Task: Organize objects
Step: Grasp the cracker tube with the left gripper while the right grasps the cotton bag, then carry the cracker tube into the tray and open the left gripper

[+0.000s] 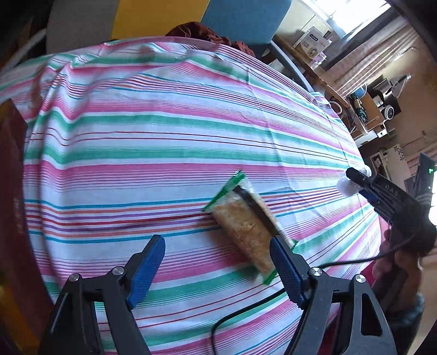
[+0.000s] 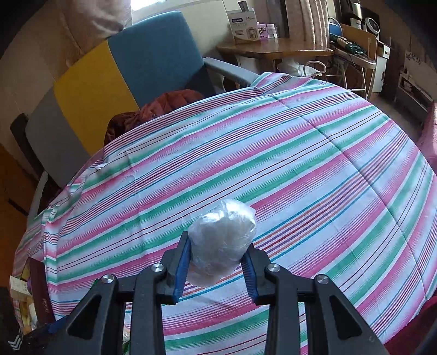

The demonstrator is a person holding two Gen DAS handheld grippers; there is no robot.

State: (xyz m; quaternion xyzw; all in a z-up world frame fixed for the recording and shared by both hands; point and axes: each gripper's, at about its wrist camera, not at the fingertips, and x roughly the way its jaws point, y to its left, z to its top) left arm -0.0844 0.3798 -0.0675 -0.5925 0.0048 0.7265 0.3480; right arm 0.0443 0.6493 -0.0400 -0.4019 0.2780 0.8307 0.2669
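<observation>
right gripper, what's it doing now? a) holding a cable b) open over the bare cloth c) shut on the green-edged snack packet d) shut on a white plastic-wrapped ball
d: in the right wrist view the right gripper has its blue pads pressed against both sides of the white plastic-wrapped ball, while the green-edged snack packet lies on the striped cloth by the open left gripper.

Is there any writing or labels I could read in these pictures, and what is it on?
"DAS": on the right gripper, seen from the left wrist.
Box on the far desk: print too small to read.
Dark red box at the table's edge: mark too blurred to read.
Snack packet: no legible text.
</observation>
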